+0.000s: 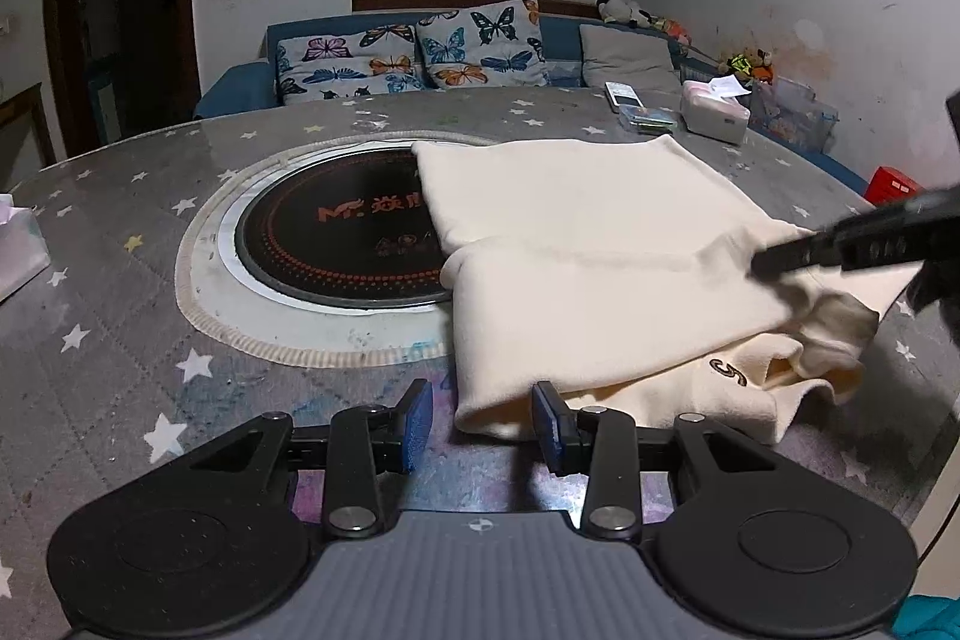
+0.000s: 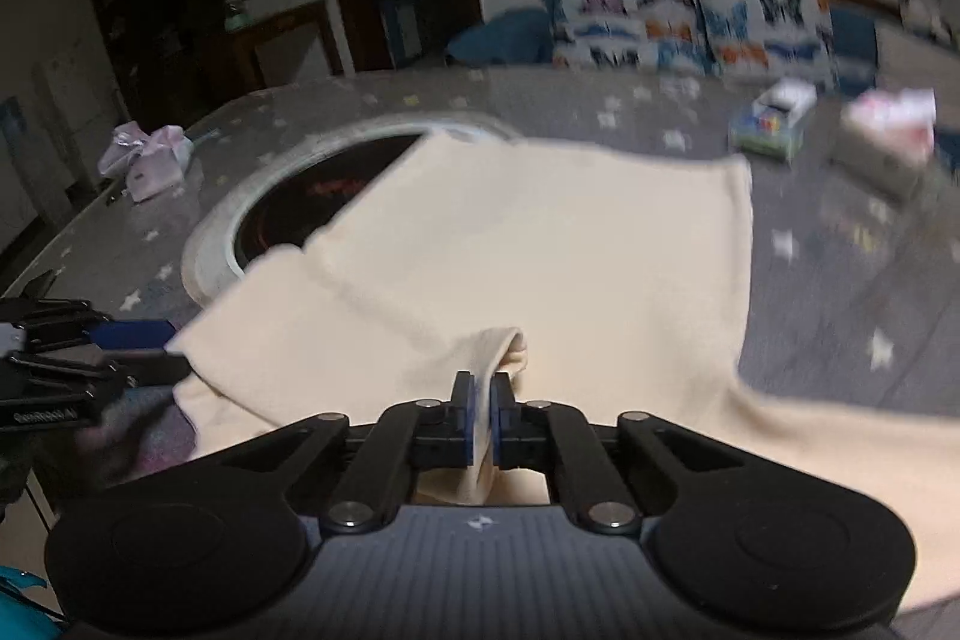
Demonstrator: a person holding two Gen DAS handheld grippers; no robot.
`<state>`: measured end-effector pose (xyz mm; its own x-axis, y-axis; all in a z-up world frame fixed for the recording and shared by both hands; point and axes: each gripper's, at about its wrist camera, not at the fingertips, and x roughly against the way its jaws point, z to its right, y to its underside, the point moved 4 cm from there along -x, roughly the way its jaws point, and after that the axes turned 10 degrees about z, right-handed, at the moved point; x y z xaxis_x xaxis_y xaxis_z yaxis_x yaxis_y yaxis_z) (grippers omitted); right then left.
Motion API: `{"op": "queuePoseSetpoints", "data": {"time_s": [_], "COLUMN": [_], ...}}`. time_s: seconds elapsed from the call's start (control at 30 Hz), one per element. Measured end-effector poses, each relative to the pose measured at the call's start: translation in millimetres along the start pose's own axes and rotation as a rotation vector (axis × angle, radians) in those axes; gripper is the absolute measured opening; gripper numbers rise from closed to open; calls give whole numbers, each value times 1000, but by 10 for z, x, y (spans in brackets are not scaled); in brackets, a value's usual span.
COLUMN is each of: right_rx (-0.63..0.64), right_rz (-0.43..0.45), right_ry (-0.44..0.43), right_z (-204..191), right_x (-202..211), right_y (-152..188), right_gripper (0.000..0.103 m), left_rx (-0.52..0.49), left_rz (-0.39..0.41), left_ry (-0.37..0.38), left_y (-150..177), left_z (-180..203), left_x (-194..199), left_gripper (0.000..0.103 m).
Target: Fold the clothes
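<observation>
Cream garment (image 1: 600,244) lies across the table; right tool (image 2: 482,394) pinches its fold, left tool (image 1: 483,421) gapes beside its corner.

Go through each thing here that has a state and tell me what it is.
Cream garment: partly folded, lying over the cooktop's edge.
Left hand-held gripper: open at the garment's near corner.
Right hand-held gripper: shut on a garment fold.
Cooktop: partly covered.

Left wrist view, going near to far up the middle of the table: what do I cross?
Left claw, open → near folded corner of the cream garment → the garment's far edge → star-print table cover → butterfly cushions on the blue sofa.
</observation>
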<state>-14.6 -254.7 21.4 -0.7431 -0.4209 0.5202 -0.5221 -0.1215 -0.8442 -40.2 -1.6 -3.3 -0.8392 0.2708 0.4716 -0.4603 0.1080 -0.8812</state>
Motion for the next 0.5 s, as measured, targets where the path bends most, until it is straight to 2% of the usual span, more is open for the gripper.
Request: {"op": "queuePoseSetpoints", "data": {"time_s": [0.27,0.4,0.5], "right_rx": [157,203,207], "right_rz": [187,253,271], "right_ry": [1,-6,2], "right_z": [-259,-373,-381], "right_x": [317,455,509], "right_y": [-673,-895,-927], "right_gripper": [4,4,3], "left_rx": [-70,-95,-99], "left_rz": [21,29,30], "left_ry": [-17,-28,-62], "left_y": [16,19,24], "left_z": [105,144,139], "left_x": [-53,-61,-66], "left_gripper": [36,12,6]}}
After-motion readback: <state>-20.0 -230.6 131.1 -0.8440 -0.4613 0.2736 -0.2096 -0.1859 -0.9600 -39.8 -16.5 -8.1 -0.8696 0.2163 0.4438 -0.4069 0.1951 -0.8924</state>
